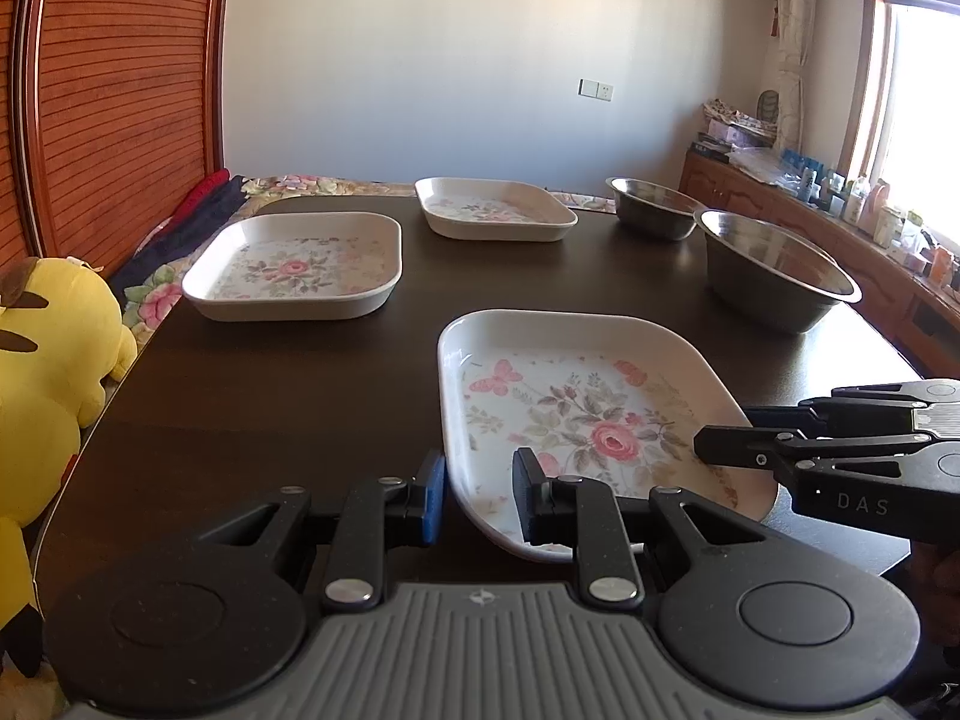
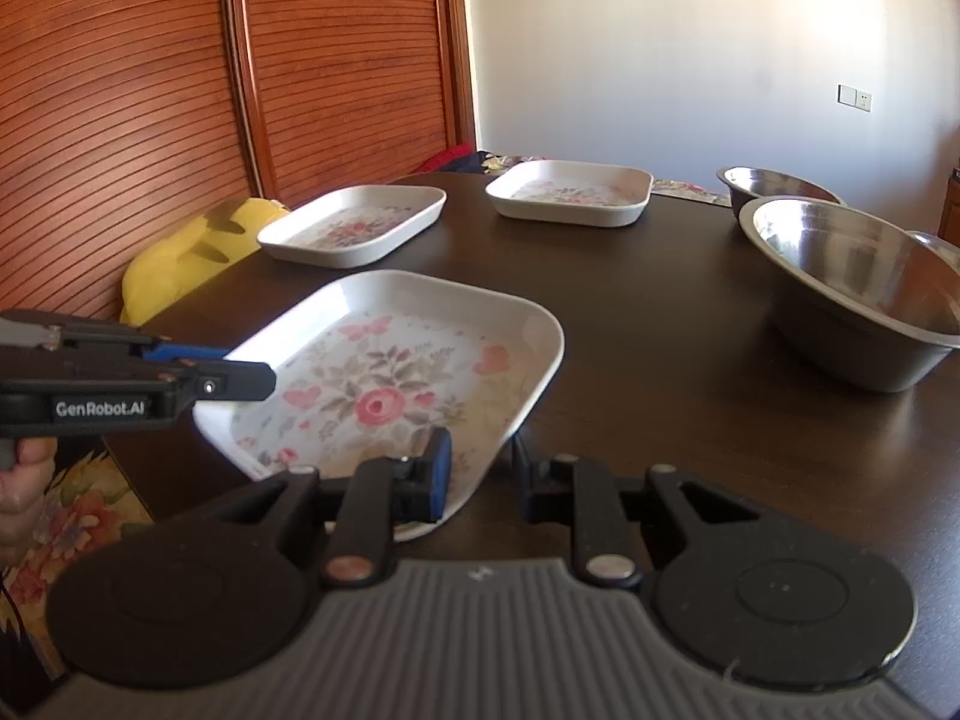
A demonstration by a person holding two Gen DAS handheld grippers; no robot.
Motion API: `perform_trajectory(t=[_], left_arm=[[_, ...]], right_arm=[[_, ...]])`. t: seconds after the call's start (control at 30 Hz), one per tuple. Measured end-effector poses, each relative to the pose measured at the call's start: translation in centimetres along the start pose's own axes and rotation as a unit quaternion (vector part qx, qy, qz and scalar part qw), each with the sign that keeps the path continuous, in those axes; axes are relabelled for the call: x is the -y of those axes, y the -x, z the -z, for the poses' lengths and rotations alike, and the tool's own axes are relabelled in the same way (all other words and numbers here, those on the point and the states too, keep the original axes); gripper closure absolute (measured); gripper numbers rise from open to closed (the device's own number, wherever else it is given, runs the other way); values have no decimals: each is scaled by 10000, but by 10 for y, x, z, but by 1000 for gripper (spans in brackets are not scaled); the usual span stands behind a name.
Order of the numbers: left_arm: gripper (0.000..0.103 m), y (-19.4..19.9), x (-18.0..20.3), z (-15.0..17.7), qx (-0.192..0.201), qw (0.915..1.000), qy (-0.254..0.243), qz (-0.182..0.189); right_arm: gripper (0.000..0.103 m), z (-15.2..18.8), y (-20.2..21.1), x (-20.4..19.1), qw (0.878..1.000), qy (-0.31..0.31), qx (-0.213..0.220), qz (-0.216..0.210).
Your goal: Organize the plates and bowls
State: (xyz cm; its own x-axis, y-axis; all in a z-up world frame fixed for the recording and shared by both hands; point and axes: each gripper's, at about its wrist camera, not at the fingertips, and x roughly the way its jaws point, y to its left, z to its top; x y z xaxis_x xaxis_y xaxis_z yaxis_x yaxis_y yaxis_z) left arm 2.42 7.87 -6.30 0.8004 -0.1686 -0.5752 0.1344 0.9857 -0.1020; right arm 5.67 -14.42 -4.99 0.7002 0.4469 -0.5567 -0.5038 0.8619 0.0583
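Because the floral plate (image 1: 594,420) is wide and shallow, the left gripper (image 1: 478,489) and right gripper (image 2: 480,474) each clench jaws astride opposite near rim corners, tilting it above the counter (image 1: 300,396).

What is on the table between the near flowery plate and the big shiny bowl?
Nothing: between the near plate and big bowl, only bare table shows in the right wrist view.
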Motion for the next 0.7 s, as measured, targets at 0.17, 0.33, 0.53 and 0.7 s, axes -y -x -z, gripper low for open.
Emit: perform_trajectory(t=[0.17, 0.33, 0.53, 0.7], left_arm=[[79, 0, -1, 1, 6, 10000, 30, 16], [75, 3, -4, -2, 44, 10000, 58, -20], [43, 12, -8, -11, 197, 9997, 57, -124], [16, 14, -5, -19, 276, 9994, 1, -228]], right_arm=[[78, -1, 1, 2, 10000, -43, 14, -17], [76, -7, 9, 2, 9998, -28, 159, 79], [66, -22, 23, 7, 9990, -30, 442, 110], [53, -32, 22, 8, 9985, -3, 535, 128]])
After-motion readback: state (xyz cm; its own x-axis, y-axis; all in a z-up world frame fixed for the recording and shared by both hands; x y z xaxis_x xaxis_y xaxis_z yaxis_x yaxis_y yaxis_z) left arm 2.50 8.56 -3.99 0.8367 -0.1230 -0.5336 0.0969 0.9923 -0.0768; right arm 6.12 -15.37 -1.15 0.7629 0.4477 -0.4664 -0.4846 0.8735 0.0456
